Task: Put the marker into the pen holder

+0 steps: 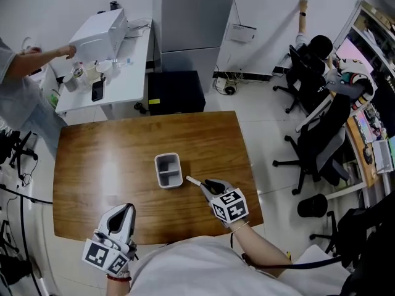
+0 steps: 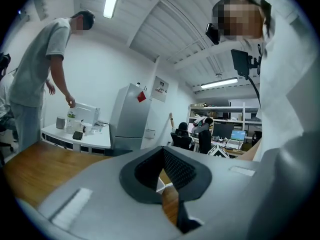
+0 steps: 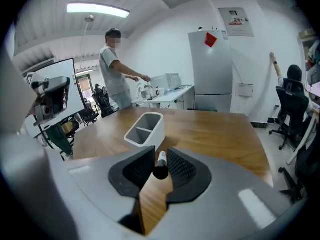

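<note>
Right gripper view: my right hand-held gripper (image 3: 159, 153) pinches the marker (image 3: 161, 162), its long axis pointing straight ahead at the pen holder (image 3: 151, 133), near on the desk (image 3: 215, 129).

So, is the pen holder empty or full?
Empty: both compartments of the pen holder look bare; the marker is outside, held by the right gripper.

Wooden table (image 1: 92, 165), grey pen holder (image 1: 168, 169) near middle, seemingly empty
</note>
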Motion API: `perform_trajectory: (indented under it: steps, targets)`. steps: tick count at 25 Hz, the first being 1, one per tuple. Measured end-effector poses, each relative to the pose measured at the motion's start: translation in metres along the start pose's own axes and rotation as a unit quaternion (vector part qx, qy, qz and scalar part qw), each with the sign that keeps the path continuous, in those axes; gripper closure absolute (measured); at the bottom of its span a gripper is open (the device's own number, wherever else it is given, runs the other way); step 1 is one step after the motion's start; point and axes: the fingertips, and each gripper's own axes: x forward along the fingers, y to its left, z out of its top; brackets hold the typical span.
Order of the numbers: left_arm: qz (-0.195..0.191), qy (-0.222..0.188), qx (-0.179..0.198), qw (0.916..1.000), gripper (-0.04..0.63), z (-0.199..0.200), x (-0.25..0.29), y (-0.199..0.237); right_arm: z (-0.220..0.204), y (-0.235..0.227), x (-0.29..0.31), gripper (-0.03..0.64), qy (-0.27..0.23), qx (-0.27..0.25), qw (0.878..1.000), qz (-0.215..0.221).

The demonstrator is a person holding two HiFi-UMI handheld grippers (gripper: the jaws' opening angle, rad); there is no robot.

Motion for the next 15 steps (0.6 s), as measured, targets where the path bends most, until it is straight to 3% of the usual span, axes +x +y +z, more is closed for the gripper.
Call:
perform_trajectory:
  steps: [5,15]
  targets:
    - [-0.006,-0.001,-0.009,0.9999,0.598,-0.003,0.003,0.0,-0.007,-0.002,0.004,0.552,0.006,0.002,1.0,-0.002]
    - [-0.004,0.002,-0.018,0.9998,0.598,-0.009,0.005,0.009,0.017,0.005,0.009,0.555,-0.04,-0.014,0.999,0.005]
